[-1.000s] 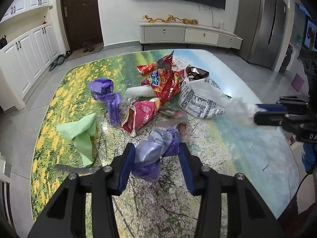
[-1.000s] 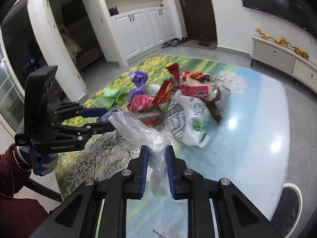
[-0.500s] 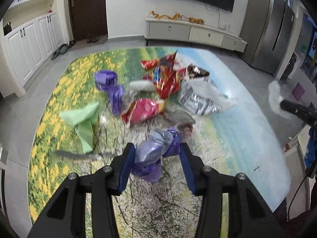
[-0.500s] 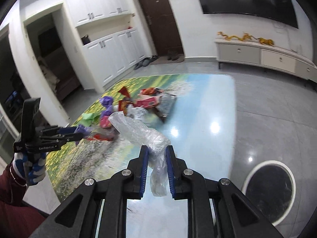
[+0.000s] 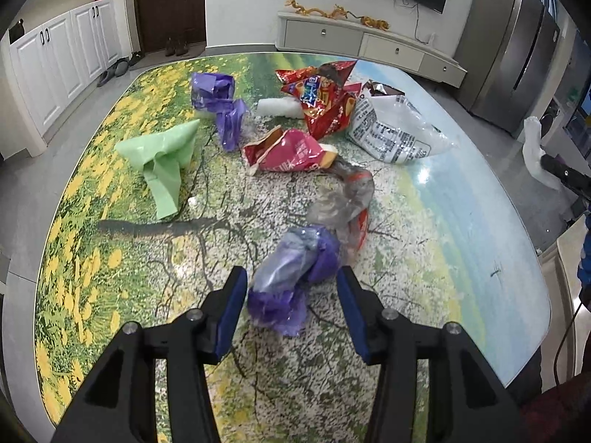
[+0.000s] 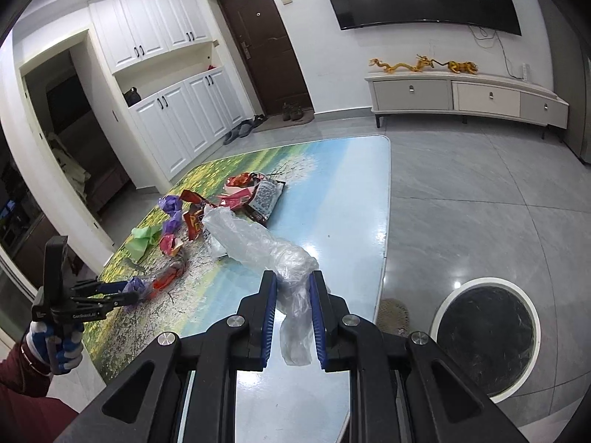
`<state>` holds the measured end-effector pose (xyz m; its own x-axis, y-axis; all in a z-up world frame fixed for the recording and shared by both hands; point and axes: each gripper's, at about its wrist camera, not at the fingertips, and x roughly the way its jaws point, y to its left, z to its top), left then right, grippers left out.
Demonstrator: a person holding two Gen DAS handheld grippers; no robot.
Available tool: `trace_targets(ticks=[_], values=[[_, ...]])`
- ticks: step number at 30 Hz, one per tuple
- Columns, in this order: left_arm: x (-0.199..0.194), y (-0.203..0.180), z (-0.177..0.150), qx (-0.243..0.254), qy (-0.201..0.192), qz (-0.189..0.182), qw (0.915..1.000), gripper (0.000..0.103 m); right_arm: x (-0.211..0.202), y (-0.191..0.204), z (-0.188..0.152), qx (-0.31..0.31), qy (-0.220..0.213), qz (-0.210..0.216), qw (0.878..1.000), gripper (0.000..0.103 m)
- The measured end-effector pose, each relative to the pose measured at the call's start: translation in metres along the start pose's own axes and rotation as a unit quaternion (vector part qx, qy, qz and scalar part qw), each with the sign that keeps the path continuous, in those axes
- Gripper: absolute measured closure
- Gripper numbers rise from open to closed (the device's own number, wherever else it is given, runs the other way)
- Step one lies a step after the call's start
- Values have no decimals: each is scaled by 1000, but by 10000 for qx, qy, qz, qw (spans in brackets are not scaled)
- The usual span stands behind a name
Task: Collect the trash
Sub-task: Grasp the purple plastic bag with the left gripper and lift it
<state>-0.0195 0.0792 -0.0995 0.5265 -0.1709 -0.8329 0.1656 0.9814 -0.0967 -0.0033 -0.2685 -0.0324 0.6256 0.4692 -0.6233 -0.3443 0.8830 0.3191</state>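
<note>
A crumpled purple and clear bag [image 5: 295, 254] lies on the landscape-print table [image 5: 480, 258] between the jaws of my left gripper [image 5: 289, 277]. Those jaws are opening, and a gap shows on each side of the bag. My right gripper [image 6: 292, 277] is shut on a clear plastic bag [image 6: 255, 240], which it holds above the table's near right part. In the left wrist view the clear plastic bag [image 5: 533, 147] and the right gripper's finger [image 5: 561, 171] show at the far right. The left gripper [image 6: 129, 293] appears at lower left of the right wrist view, held by a gloved hand [image 6: 55, 347].
More trash lies on the table: a green bag [image 5: 166, 155], another purple bag [image 5: 218, 99], a pink snack pack [image 5: 288, 151], a red chip pack [image 5: 321, 99], a white printed bag [image 5: 395, 129]. A round black bin with a white rim [image 6: 484, 332] stands on the floor beyond the table's edge.
My left jaws have spread a little wider around the purple bag and sunk slightly toward the table. My right gripper has swung away from the pile with the clear bag, bringing the bin into view.
</note>
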Motion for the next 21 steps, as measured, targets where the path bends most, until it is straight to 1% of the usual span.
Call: trace_targets(ticks=[7, 8, 9, 10, 12, 15, 21], values=[[-2, 4, -1, 42, -42, 29, 10000, 56, -2, -4, -3, 109, -24, -78, 9999, 86], [-1, 4, -1, 48, -48, 41, 10000, 58, -3, -5, -3, 128, -37, -89, 9999, 86], [0, 3, -1, 68, -40, 31, 10000, 71, -5, -5, -3, 138, -55, -104, 9998, 86], [1, 3, -1, 78, 3, -14, 10000, 78, -7, -6, -3, 141, -69, -117, 9998, 86], [0, 2, -3, 124, -14, -37, 9999, 79, -10, -7, -6, 147, -92, -149, 9997, 86], [-3, 0, -7, 149, -68, 24, 9999, 80, -14, -10, -6, 196, -115, -189, 9996, 86], [-18, 18, -7, -269, -244, 224, 9991, 81, -20, -15, -6, 269, -185, -247, 9992, 86]])
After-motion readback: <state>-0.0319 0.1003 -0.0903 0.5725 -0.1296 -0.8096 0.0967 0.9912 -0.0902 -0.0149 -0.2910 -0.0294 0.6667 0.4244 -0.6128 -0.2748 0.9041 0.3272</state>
